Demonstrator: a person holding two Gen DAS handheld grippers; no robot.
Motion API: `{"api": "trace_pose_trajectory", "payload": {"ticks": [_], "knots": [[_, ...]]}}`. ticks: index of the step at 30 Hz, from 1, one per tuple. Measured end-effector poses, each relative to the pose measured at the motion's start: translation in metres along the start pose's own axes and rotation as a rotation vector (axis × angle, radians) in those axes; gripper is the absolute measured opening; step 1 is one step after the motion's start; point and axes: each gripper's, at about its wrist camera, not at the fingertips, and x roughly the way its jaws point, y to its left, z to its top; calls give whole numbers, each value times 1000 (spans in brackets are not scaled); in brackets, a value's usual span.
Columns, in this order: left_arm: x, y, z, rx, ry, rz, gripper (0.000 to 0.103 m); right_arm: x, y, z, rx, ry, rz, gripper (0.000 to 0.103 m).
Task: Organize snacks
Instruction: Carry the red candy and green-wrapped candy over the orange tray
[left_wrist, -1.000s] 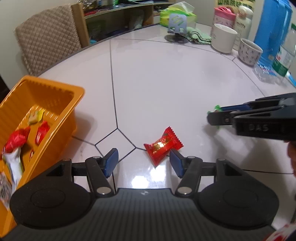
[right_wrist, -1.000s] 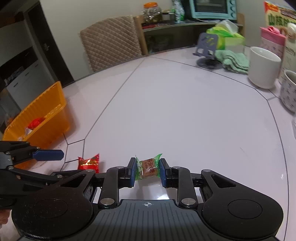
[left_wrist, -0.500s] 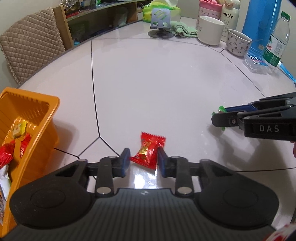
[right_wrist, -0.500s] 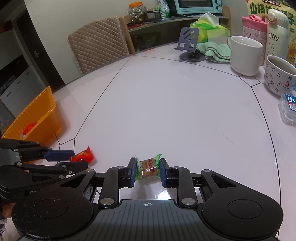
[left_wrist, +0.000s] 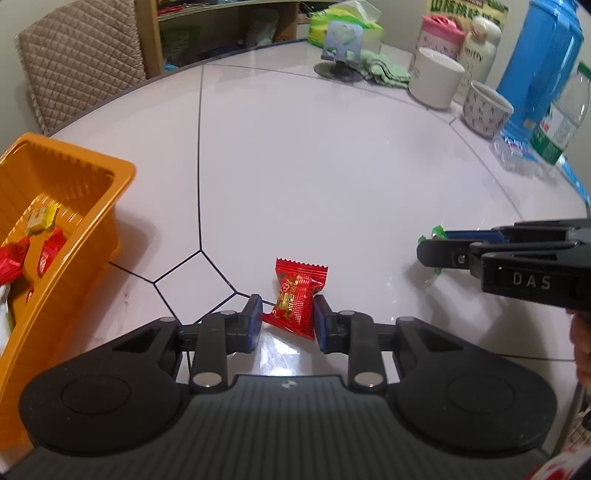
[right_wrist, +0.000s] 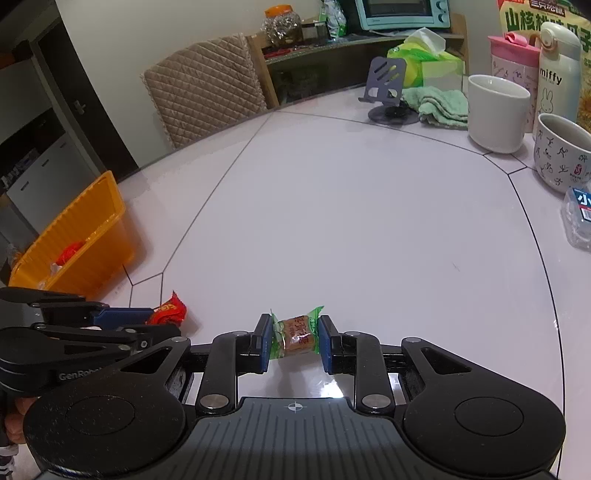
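My left gripper (left_wrist: 287, 321) is closing its jaws on a red candy packet (left_wrist: 297, 295); both blue pads press its sides just above the white table. In the right wrist view the same red packet (right_wrist: 171, 310) pokes out past the left gripper (right_wrist: 159, 321). My right gripper (right_wrist: 291, 339) is shut on a green-wrapped candy (right_wrist: 295, 336) held low over the table. In the left wrist view it comes in side-on from the right as the right gripper (left_wrist: 434, 243), with a green wrapper tip (left_wrist: 437, 230) showing. An orange basket (left_wrist: 74, 158) holding several snacks stands at the left.
At the table's far right stand a white mug (right_wrist: 496, 110), a patterned cup (right_wrist: 561, 158), a blue jug (left_wrist: 539, 66) and a water bottle (left_wrist: 565, 122). A phone stand (right_wrist: 388, 96) and green towel (right_wrist: 439, 107) sit at the back. A quilted chair (right_wrist: 207, 99) is behind the table.
The left gripper's jaws have gone from wide apart to pressing on the red candy packet. The right gripper has kept still with its green candy.
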Motion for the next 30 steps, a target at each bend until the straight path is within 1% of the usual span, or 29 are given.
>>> {"api": "trace_pose_trajectory", "payload": {"ticks": [7, 13, 20, 30], "knots": [[-32, 7, -5, -61, -41, 2, 26, -9, 11, 5, -25, -15, 29, 27], [-66, 19, -13, -120, -79, 29, 26, -18, 28, 10, -64, -23, 70, 27], [-108, 49, -29, -214, -119, 96, 26, -23, 56, 17, -108, -25, 150, 27], [-155, 96, -49, -337, -167, 222, 26, -12, 116, 34, -203, -33, 279, 27]]}}
